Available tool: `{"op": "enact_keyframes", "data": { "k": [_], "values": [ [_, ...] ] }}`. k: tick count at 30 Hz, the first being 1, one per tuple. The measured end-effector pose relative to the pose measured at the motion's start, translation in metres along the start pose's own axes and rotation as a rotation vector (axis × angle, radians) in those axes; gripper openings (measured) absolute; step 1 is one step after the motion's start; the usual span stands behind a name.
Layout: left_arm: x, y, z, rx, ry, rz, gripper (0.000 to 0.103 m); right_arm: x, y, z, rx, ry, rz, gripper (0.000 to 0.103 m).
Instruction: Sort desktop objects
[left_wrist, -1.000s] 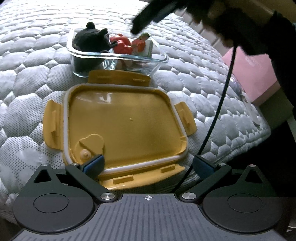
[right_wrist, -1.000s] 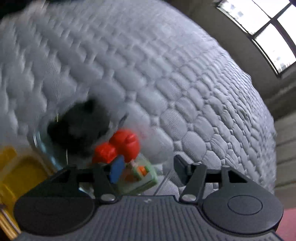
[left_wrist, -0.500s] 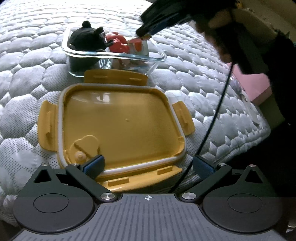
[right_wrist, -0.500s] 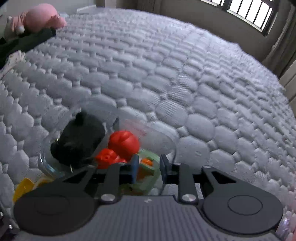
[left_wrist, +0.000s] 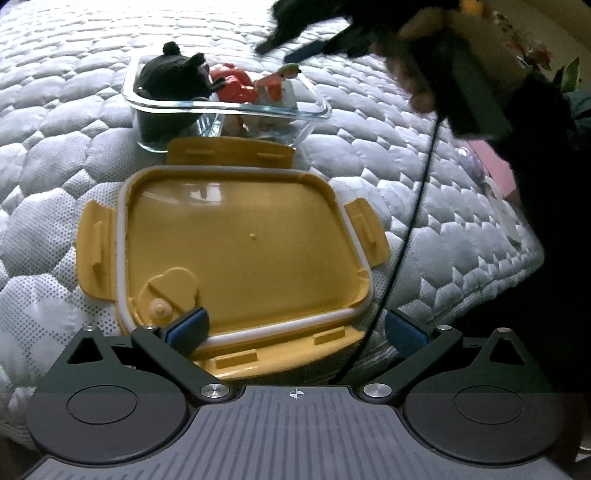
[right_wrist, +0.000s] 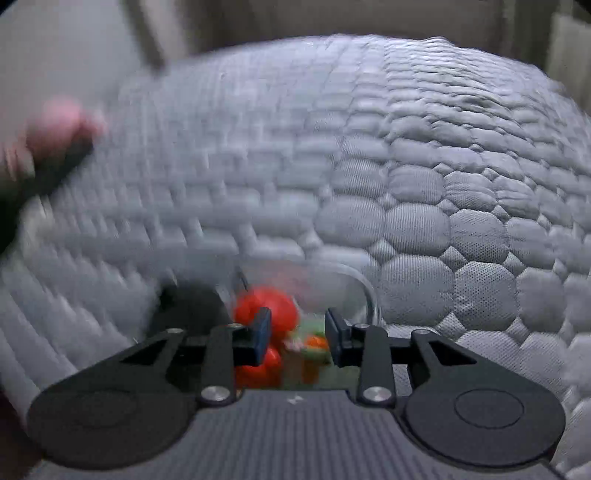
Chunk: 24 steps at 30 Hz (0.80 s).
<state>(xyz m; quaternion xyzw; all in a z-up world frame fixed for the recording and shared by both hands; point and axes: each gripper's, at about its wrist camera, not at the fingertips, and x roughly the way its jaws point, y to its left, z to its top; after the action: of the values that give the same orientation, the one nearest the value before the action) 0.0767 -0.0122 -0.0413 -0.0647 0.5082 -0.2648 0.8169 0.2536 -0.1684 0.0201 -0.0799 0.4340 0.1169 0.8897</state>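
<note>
1. the left gripper (left_wrist: 295, 328) hangs low over the near edge of the yellow lid (left_wrist: 236, 251), its fingers spread wide with nothing between them; the left blue pad (left_wrist: 190, 326) sits above the lid's near-left corner by the round vent plug.
2. the yellow lid lies flat on the quilted mattress (left_wrist: 55, 122), all four latch flaps folded outward.
3. at 12 o'clock from the lid, just beyond its far flap, stands the glass container (left_wrist: 229, 107). inside it: a black plush toy (left_wrist: 173, 75) at 9 o'clock, a red toy (left_wrist: 234, 86) in the middle, a small green-and-orange figure (left_wrist: 280, 83) at 3 o'clock.
4. the right gripper (right_wrist: 297, 332) hovers above the container's 3 o'clock end, fingers parted and empty; the picture is blurred.
5. in the left wrist view the right gripper (left_wrist: 291, 46) appears at 1 o'clock, with a black cable (left_wrist: 413, 221) trailing down.
</note>
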Motion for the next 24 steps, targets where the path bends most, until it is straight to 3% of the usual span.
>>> {"op": "enact_keyframes", "data": {
  "k": [7, 12, 16, 18, 24],
  "values": [
    [0.002, -0.001, 0.001, 0.002, 0.003, 0.001, 0.103, -0.007, -0.009, -0.003, 0.051, -0.049, 0.014, 0.036],
    [0.002, -0.002, 0.001, 0.007, 0.005, 0.004, 0.103, 0.010, 0.004, -0.012, -0.014, 0.018, 0.023, 0.036],
    [0.002, 0.000, 0.001, 0.006, 0.004, 0.002, 0.103, 0.013, 0.010, -0.013, -0.062, 0.034, 0.008, 0.023],
    [0.002, 0.000, 0.001, 0.006, 0.004, 0.000, 0.103, 0.006, 0.011, -0.012, -0.057, 0.004, 0.005, 0.018],
    [0.002, 0.000, 0.000, 0.008, -0.001, 0.001, 0.103, -0.018, 0.031, -0.009, -0.158, -0.115, -0.083, 0.018]
  ]
}}
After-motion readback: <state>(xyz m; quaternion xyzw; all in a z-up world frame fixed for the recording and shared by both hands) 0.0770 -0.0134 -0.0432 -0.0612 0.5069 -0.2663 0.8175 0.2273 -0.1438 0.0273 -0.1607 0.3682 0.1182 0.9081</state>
